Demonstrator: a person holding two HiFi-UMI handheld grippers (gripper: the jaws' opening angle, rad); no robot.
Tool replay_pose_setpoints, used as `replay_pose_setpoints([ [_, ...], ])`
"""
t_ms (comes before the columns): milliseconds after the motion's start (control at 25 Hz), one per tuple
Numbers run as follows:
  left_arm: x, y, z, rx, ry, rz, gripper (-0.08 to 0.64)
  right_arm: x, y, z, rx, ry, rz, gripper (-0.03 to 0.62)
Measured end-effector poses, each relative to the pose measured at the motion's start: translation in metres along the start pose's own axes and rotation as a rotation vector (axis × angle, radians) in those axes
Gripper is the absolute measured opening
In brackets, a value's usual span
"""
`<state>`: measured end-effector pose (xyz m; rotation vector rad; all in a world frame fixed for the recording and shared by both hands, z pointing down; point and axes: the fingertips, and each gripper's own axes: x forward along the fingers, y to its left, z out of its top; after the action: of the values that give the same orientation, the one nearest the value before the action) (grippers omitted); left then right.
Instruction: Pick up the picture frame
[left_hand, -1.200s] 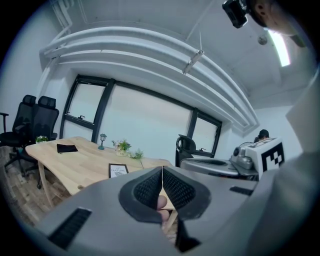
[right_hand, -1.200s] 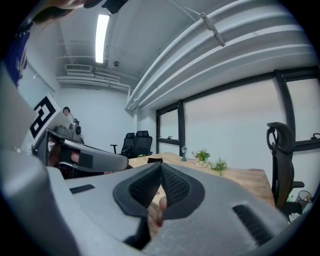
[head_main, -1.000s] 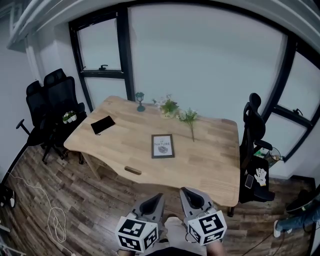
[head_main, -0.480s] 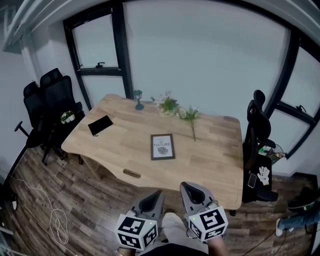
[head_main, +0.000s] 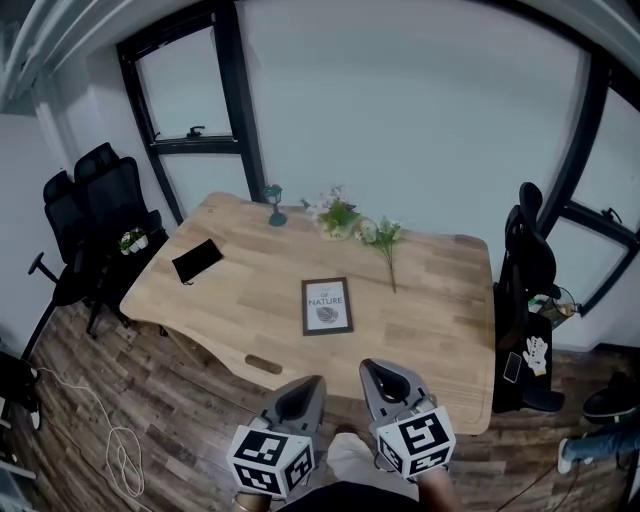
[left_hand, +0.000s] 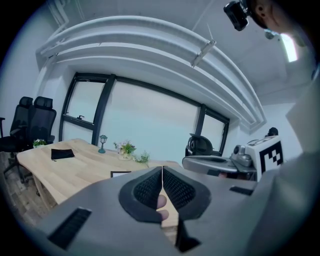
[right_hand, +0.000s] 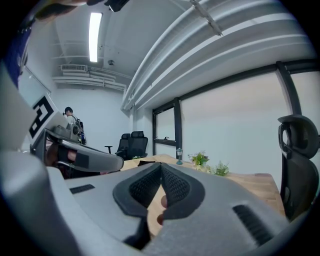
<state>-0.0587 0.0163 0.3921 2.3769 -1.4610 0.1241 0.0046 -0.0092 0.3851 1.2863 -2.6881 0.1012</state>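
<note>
Head view: the picture frame lies flat and face up near the middle of the wooden counter, well apart from both tools. The left claw and right claw are held side by side short of the counter's near edge, both pressed together and empty. A flat frame offers little edge to catch. Jaws brought down shut would likely push it across the wood rather than lift it. The flower sprig and the black pouch lie clear of the frame, so a straight reach seems unlikely to disturb them.

Left gripper view: the ribbed pads meet along a thin seam with nothing between them, and the frame's corner shows low on the counter just left of the jaws. The claw points only slightly downward. A shallow approach like this risks skating over the frame's top instead of getting under a rim.

Right gripper view: this claw's pads are likewise closed on nothing, with the counter beyond them. The frame itself cannot be made out here, so aiming from this side alone could miss it.
</note>
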Motion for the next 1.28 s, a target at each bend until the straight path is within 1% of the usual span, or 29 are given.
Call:
replay_pose_setpoints([
  [240, 0.032, 0.015, 0.009, -0.013, 0.012, 0.014, 0.006, 0.025, -0.027, 0.002, -0.003, 0.011, -0.002, 0.002],
  [520, 0.069, 0.031, 0.020, -0.019, 0.020, 0.033, 0.006, 0.059, -0.055, 0.000, -0.007, 0.021, 0.018, 0.003],
  [960, 0.114, 0.053, 0.031, -0.040, 0.011, 0.070, 0.006, 0.103, -0.085, -0.008, 0.007, 0.059, 0.087, 0.003],
  [1280, 0.139, 0.072, 0.040, -0.050, -0.013, 0.128, 0.008, 0.128, -0.104, -0.016, 0.027, 0.084, 0.127, 0.006],
])
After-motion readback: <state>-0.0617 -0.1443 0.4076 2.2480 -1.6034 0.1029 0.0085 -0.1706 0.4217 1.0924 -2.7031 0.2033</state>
